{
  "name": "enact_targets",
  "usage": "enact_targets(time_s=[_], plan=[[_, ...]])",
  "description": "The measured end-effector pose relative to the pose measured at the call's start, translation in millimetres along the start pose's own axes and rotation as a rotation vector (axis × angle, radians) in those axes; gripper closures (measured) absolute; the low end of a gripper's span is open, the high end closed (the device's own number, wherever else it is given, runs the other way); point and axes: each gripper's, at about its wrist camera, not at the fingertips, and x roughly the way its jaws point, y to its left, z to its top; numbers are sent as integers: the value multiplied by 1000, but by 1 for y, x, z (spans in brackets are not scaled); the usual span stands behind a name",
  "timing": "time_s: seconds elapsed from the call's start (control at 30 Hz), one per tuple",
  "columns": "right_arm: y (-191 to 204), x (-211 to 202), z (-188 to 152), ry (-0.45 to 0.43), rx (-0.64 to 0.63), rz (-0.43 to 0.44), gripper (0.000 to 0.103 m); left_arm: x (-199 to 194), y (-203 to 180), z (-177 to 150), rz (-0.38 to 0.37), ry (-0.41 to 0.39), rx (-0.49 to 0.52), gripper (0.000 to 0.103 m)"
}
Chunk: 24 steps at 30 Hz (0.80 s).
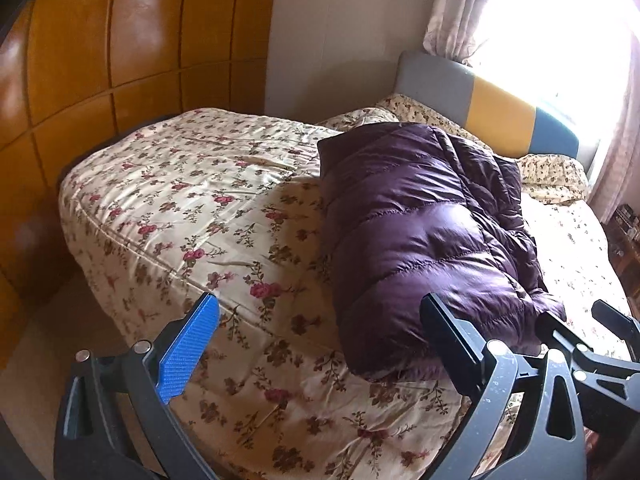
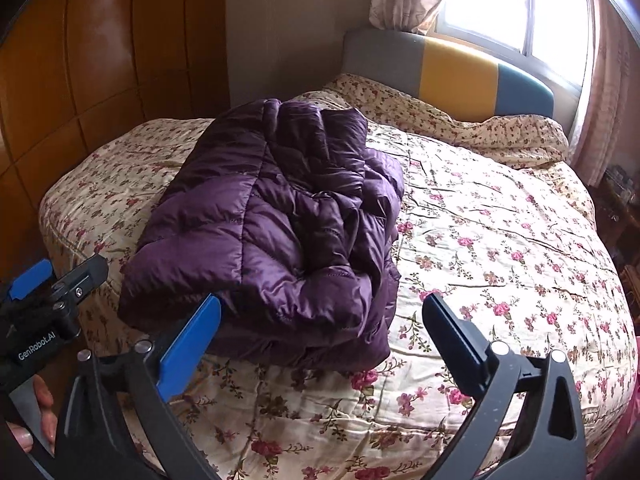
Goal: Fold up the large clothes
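A puffy purple down jacket point(image 1: 420, 232) point(image 2: 272, 220) lies folded into a thick bundle on the floral quilt point(image 1: 180, 200) point(image 2: 500, 240) of a bed. My left gripper point(image 1: 320, 308) stands wide open just short of the bundle's near left corner, with nothing between its fingers. My right gripper point(image 2: 323, 304) is also wide open, hovering in front of the bundle's near edge without touching it. In the right wrist view the left gripper point(image 2: 72, 266) shows at the far left beside the jacket, with a person's hand point(image 2: 40, 400) on its handle.
A grey, yellow and blue headboard point(image 2: 460, 68) stands at the far end under a bright window point(image 2: 520, 4) with curtains. A floral pillow point(image 2: 500, 132) lies against it. A glossy brown wardrobe point(image 1: 120, 40) runs along the bed's left side. Cluttered shelves point(image 2: 620, 200) stand at the right.
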Motion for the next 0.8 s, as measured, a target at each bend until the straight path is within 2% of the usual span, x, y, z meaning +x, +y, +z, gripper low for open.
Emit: enact_targets(time_s=[0.23,0.5,0.7,0.8], plan=[[5,1,-3,2,-16,-3,3,-10,-4,0,-17,-25,2,3],[4,3,-4,8,-16,-2,3,-9,-17,-1,57,-19,44,3],[2,7,-4,17,-6,-8,3,-7,-13,-2,31,-6,-1,3],[1,7,-4,17,-5,-12,3,-6,-13,-3,53,1,-1,3]])
